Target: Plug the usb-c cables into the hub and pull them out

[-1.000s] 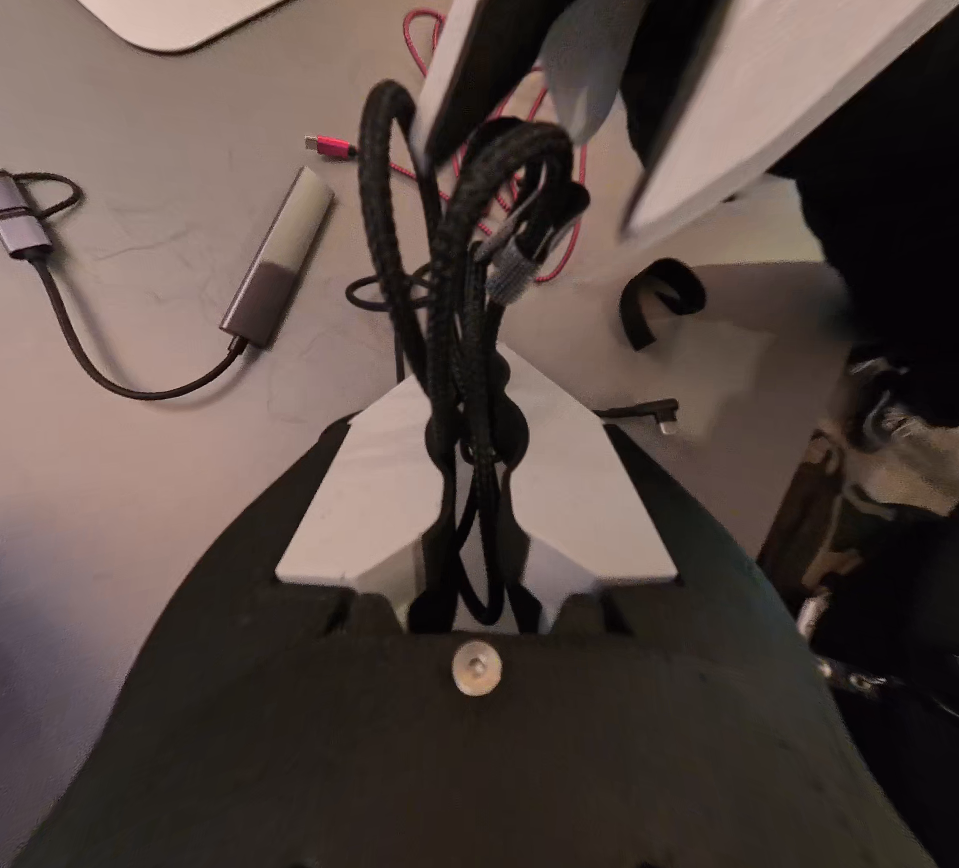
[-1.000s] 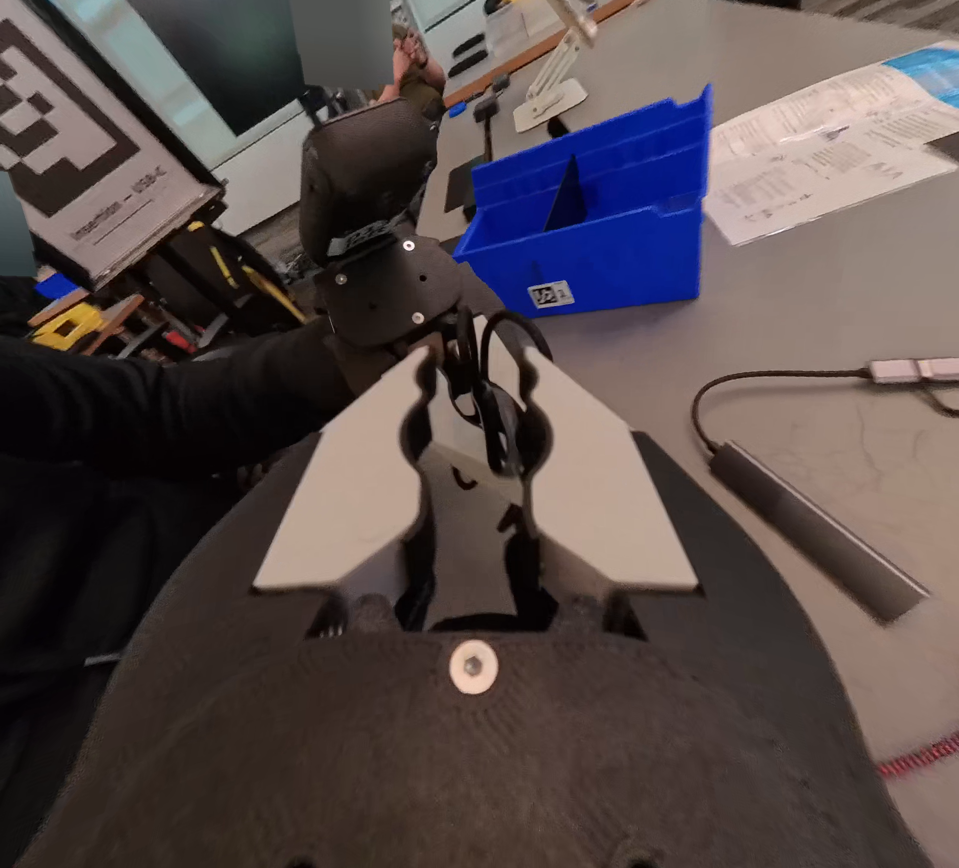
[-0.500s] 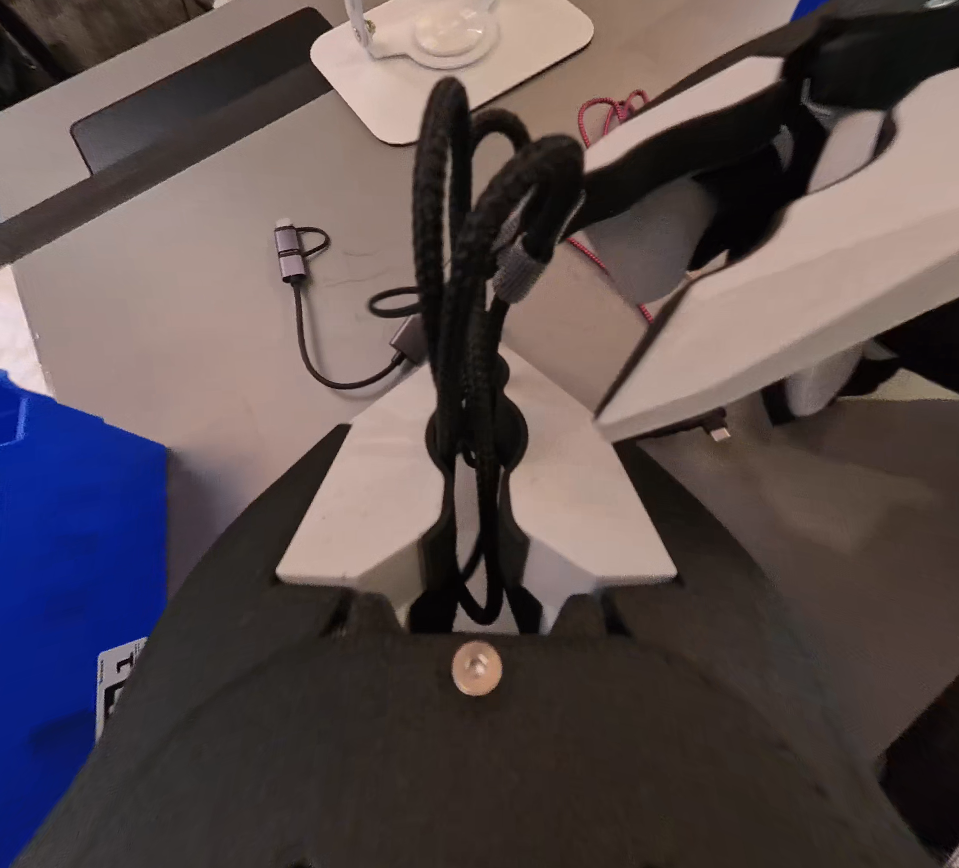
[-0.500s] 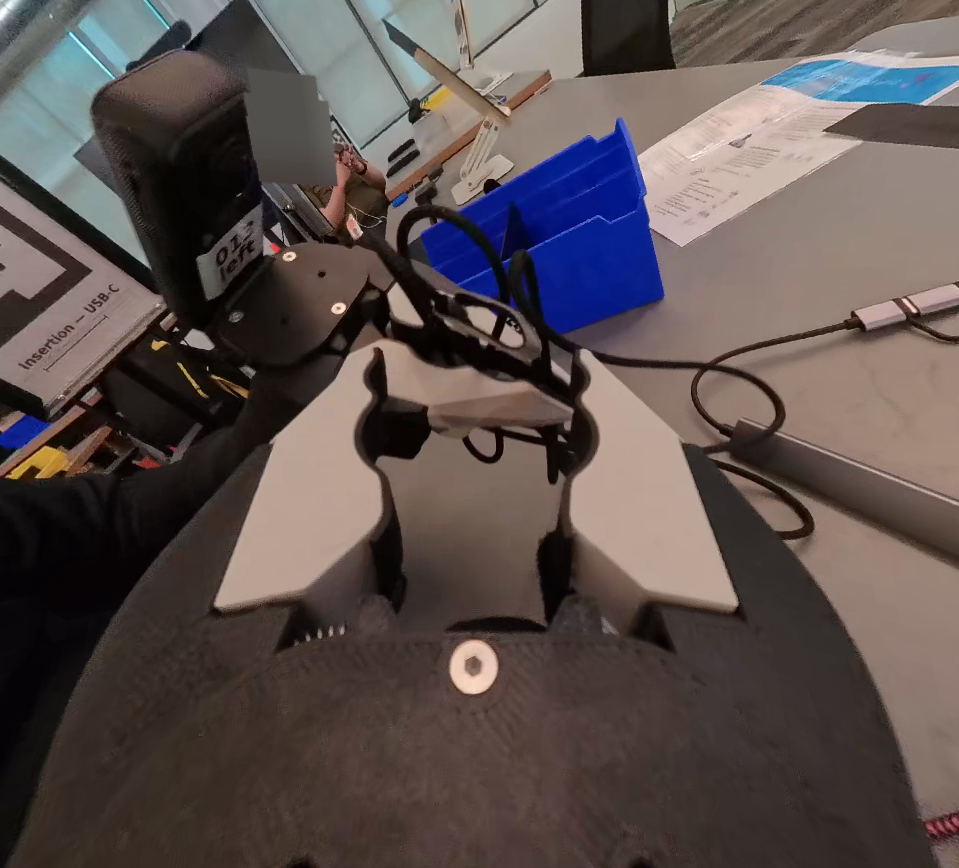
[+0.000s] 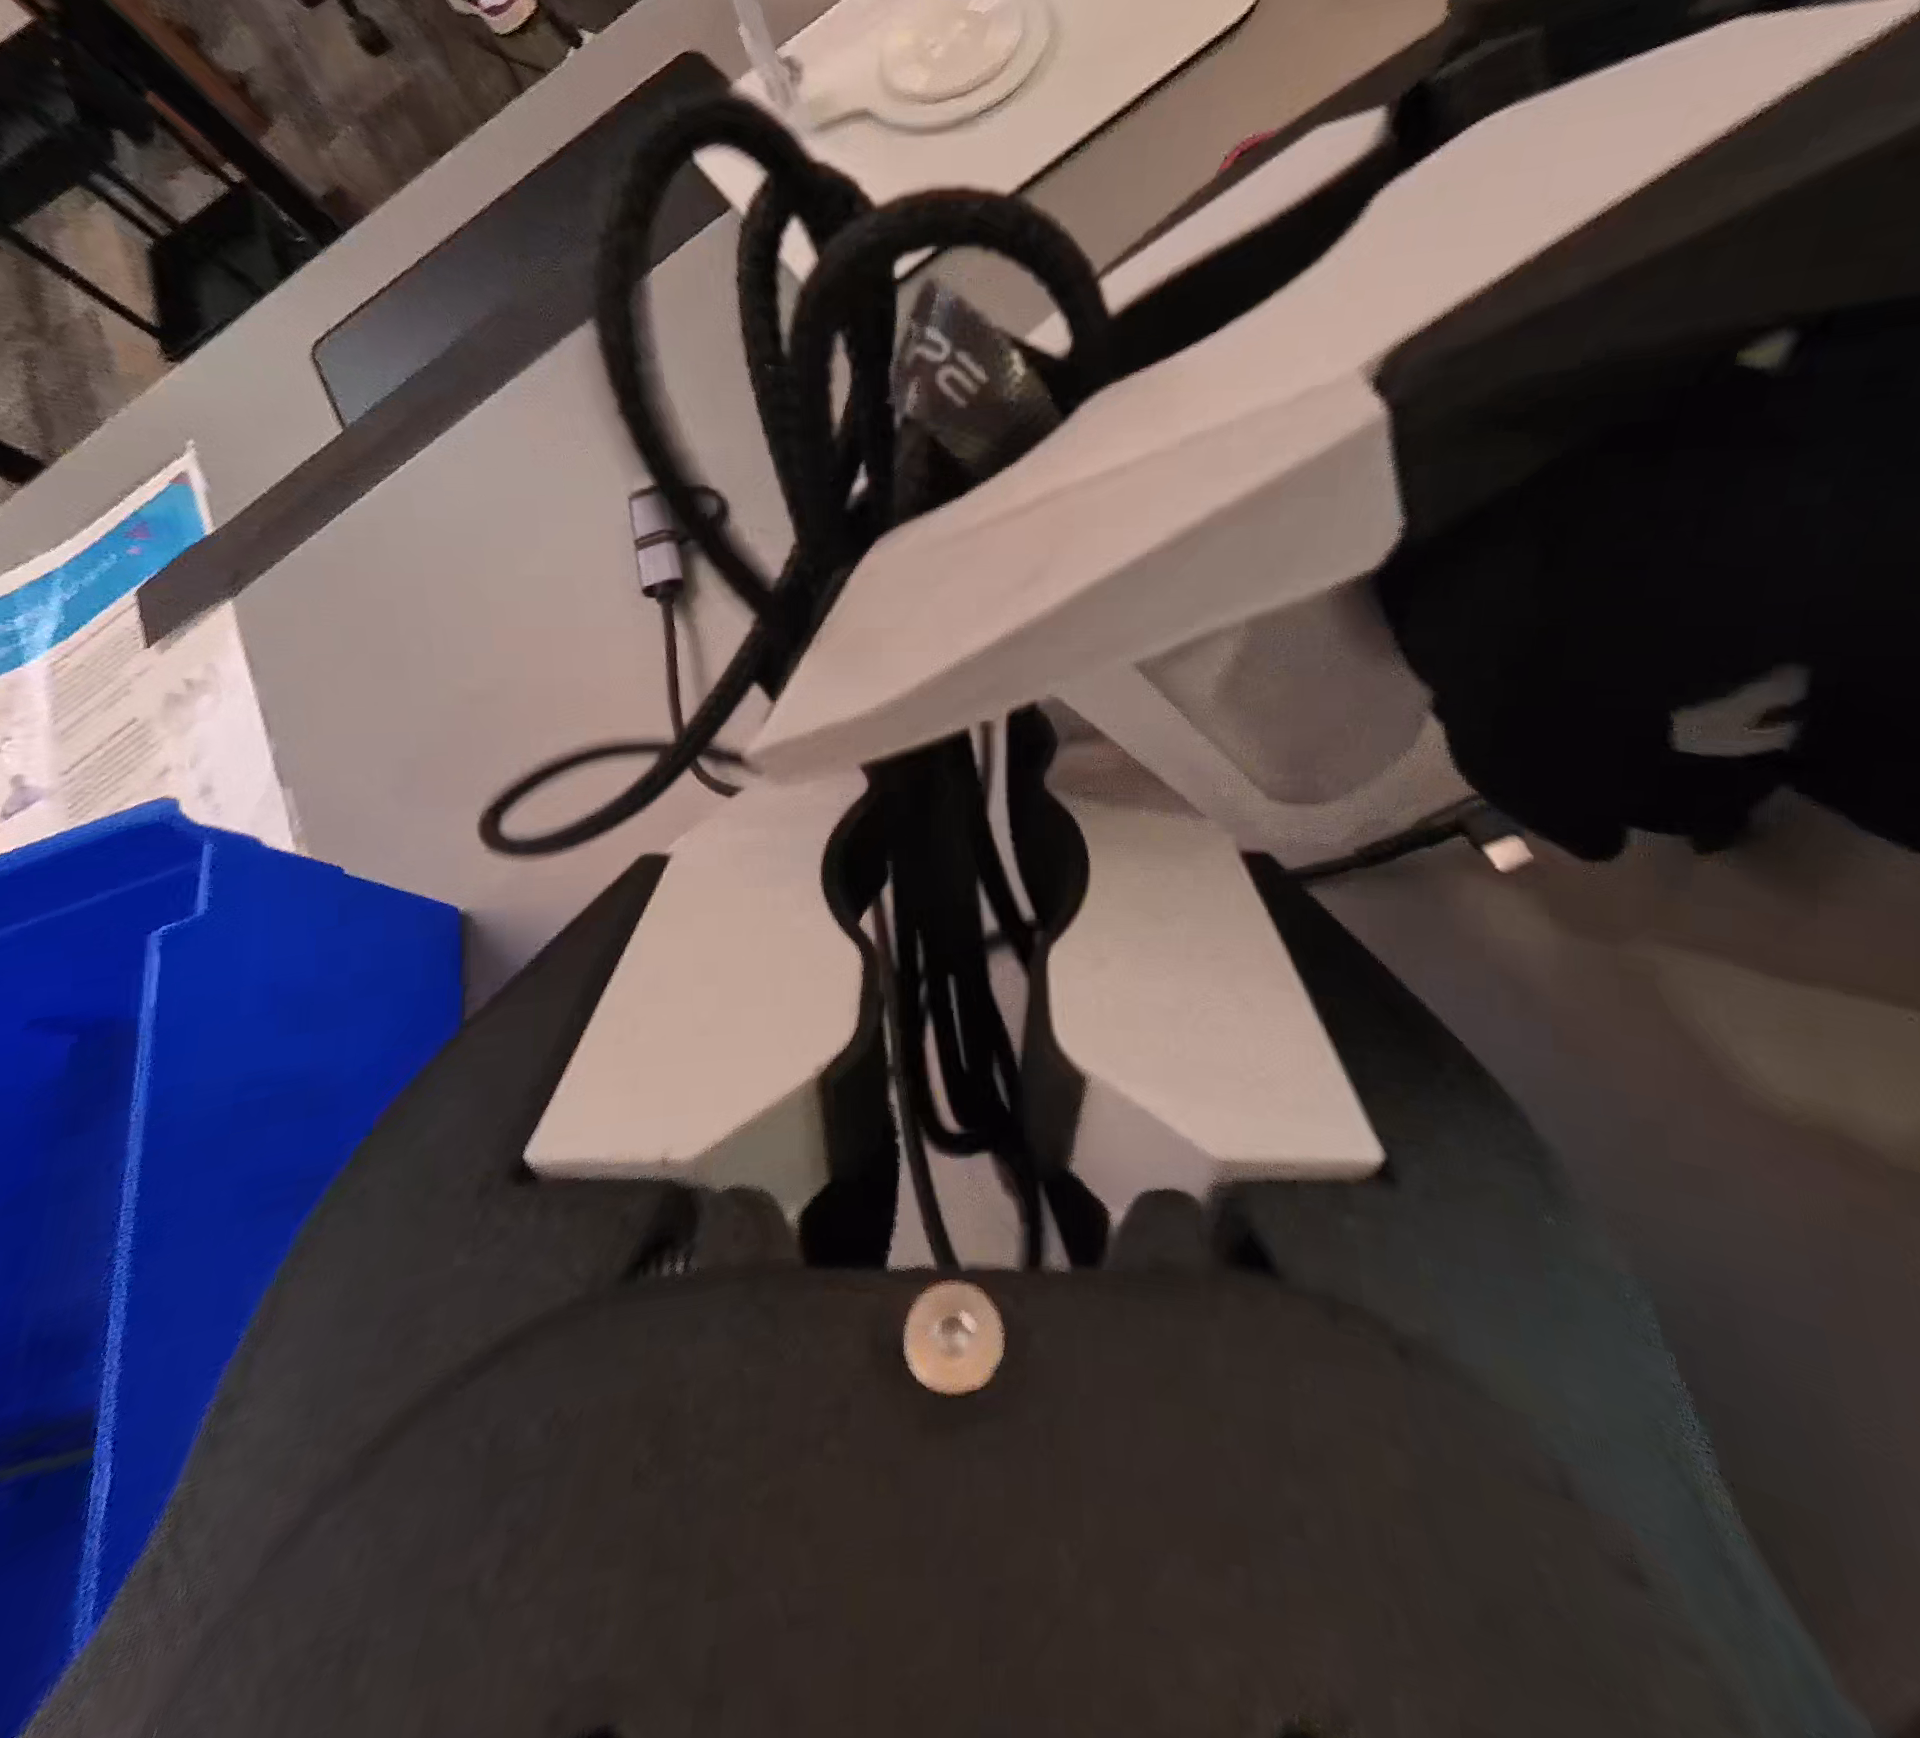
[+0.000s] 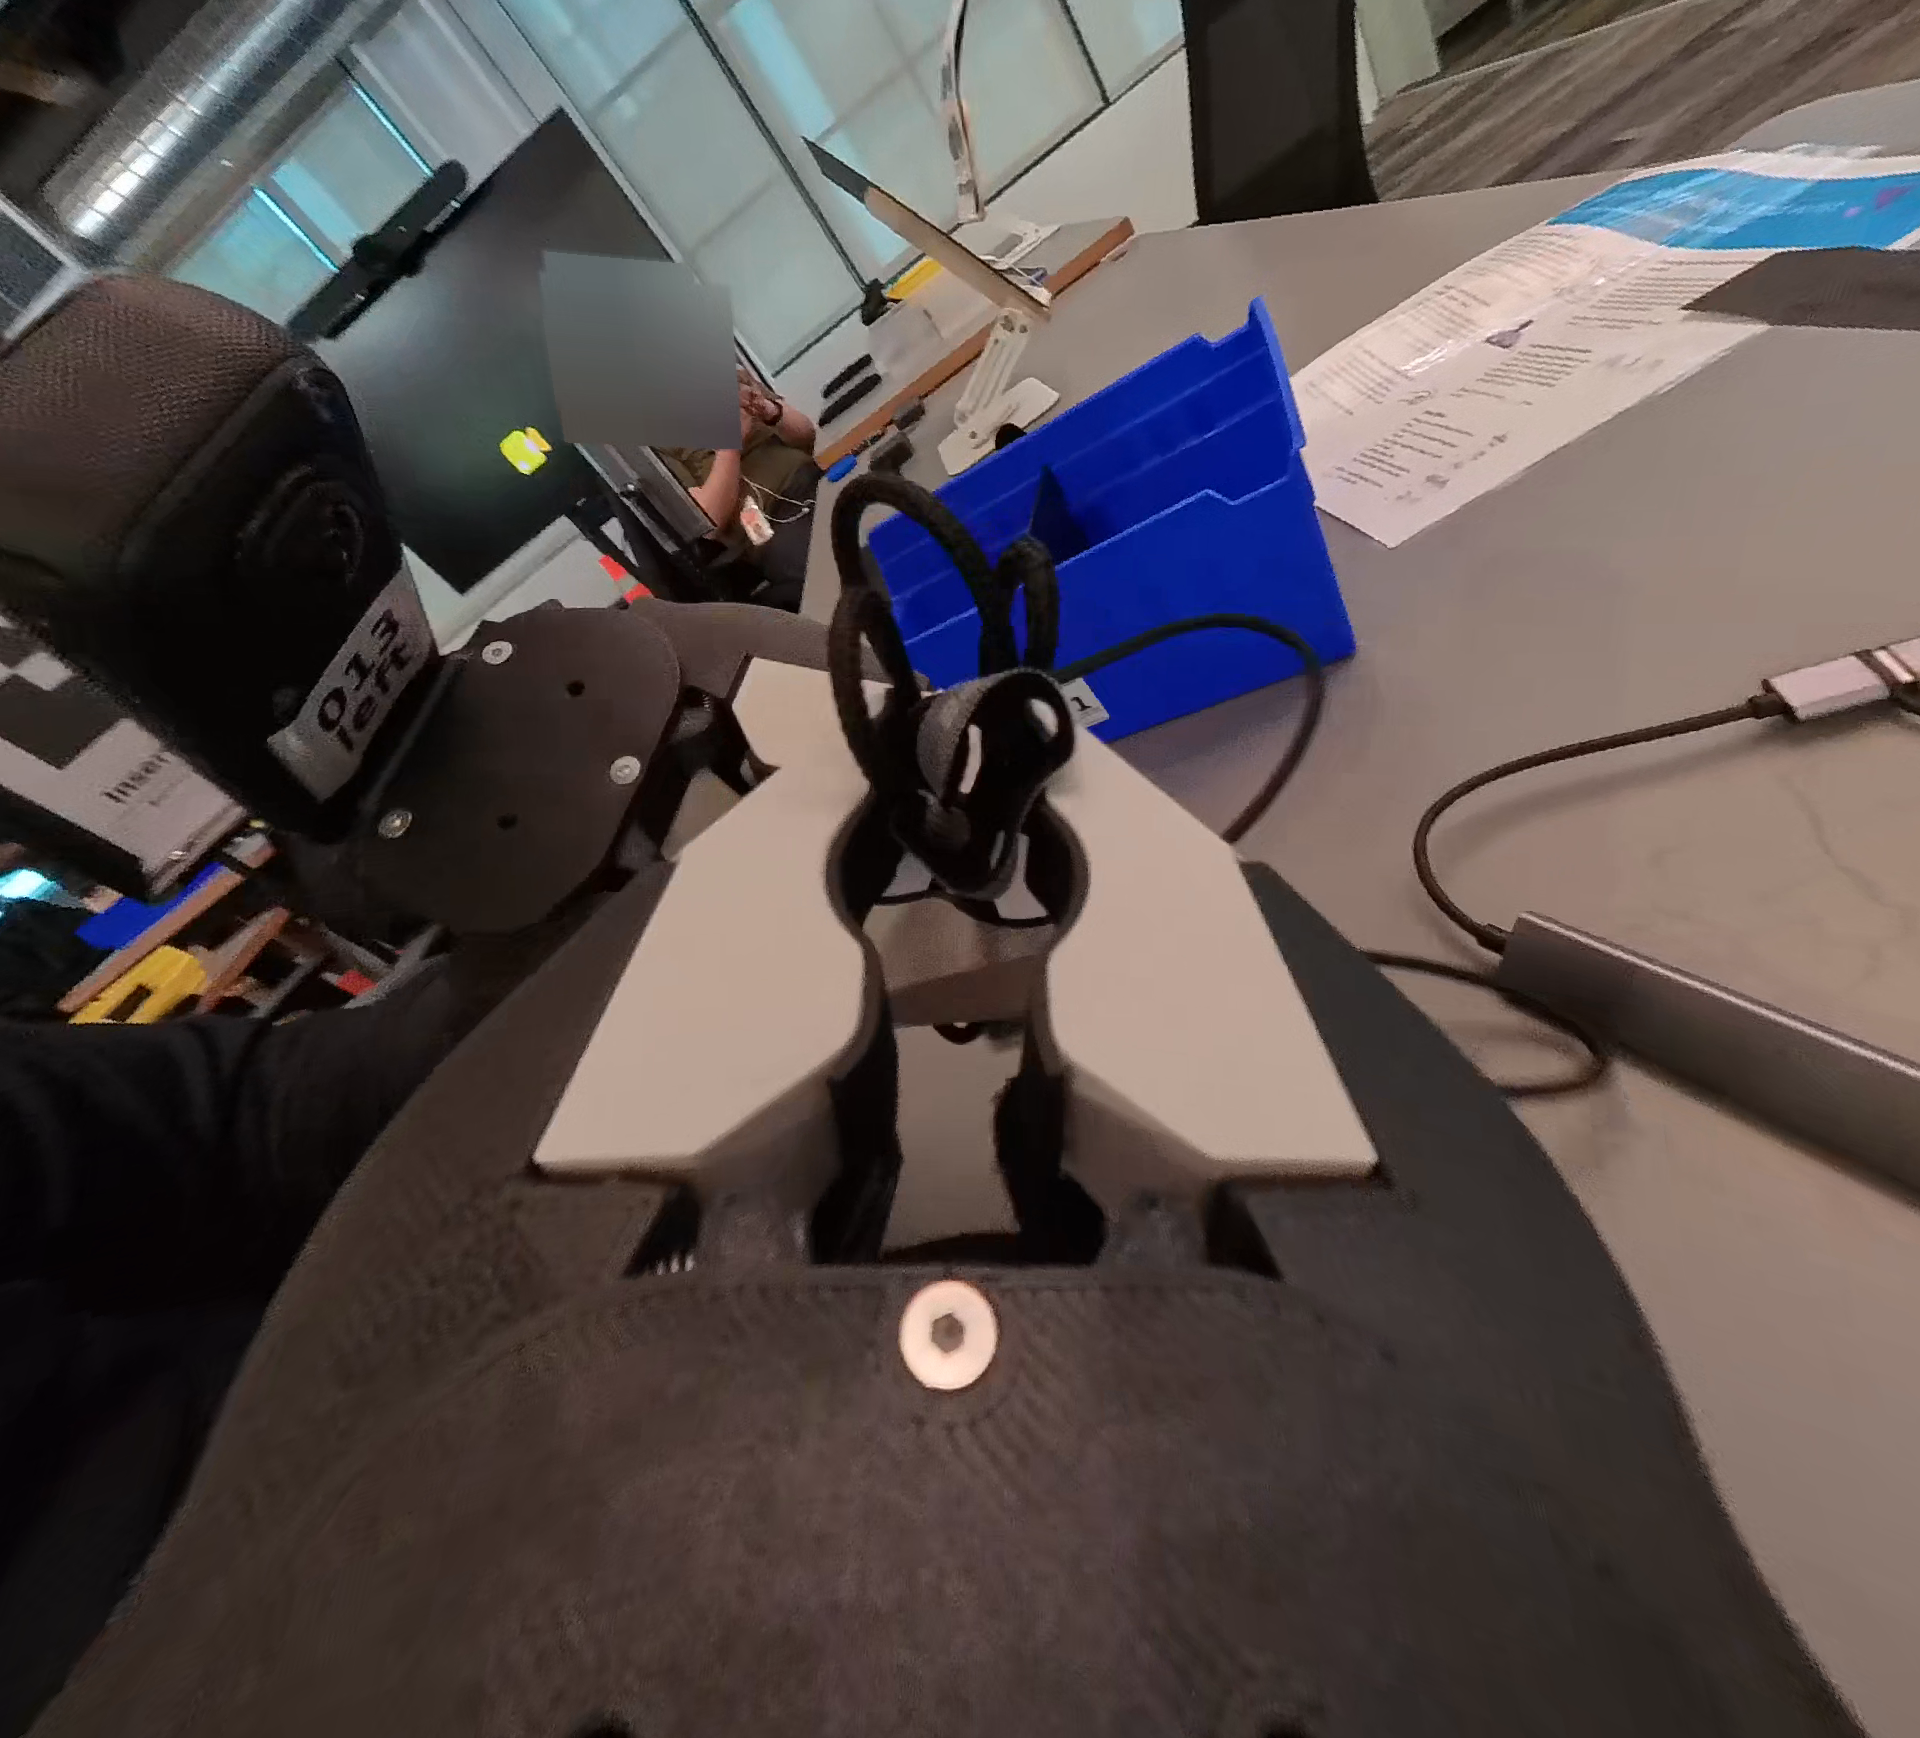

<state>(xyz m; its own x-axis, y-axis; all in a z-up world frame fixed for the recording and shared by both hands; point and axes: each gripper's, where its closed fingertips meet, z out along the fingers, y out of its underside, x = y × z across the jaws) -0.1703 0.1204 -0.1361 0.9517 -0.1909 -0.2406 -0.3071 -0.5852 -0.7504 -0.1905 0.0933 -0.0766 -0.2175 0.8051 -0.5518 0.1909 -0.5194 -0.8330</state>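
The left gripper (image 5: 956, 867) squeezes a bundle of black cables (image 5: 831, 358); the right gripper (image 6: 956, 815) pinches its strap (image 6: 987, 743); the hub (image 6: 1704, 1034) lies at the right of the frame

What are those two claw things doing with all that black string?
A person holds a gripper in each hand. The left gripper is clamped on a coiled black cable. The right gripper is closed on the strap around that bundle. The hub lies on the grey table with nothing plugged in yet. A blue bin stands nearby.
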